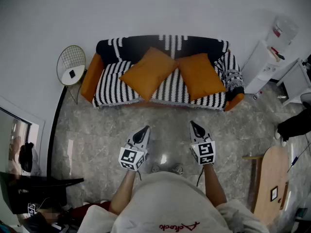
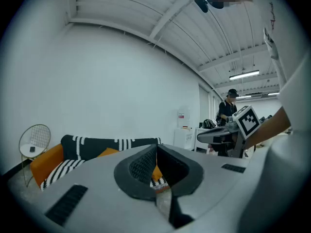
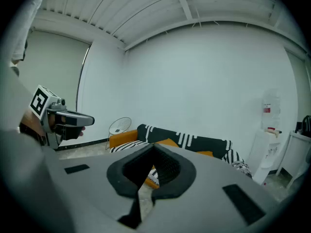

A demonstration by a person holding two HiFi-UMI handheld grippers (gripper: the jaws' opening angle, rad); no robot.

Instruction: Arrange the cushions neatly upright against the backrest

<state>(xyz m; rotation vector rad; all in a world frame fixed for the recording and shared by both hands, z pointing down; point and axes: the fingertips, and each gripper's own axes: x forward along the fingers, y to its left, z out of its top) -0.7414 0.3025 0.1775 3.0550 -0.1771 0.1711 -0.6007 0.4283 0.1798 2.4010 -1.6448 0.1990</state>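
Two orange cushions lie on a sofa point(image 1: 109, 89) with a black-and-white striped cover. The left cushion point(image 1: 147, 72) sits tilted like a diamond; the right cushion point(image 1: 199, 75) leans toward the backrest point(image 1: 165, 45). My left gripper point(image 1: 143, 132) and right gripper point(image 1: 196, 127) hover over the floor in front of the sofa, well short of it, both shut and empty. The left gripper view shows the sofa point(image 2: 73, 157) beyond the shut jaws with a cushion point(image 2: 108, 152) on it. In the right gripper view the sofa point(image 3: 194, 142) and a cushion point(image 3: 167, 142) lie ahead.
A round wire side table point(image 1: 71, 65) stands left of the sofa. White cabinets and a water dispenser point(image 1: 266, 62) stand to the right. A wooden board point(image 1: 269, 183) lies at the right on the marble floor point(image 1: 97, 130). A person point(image 2: 227, 111) stands far off.
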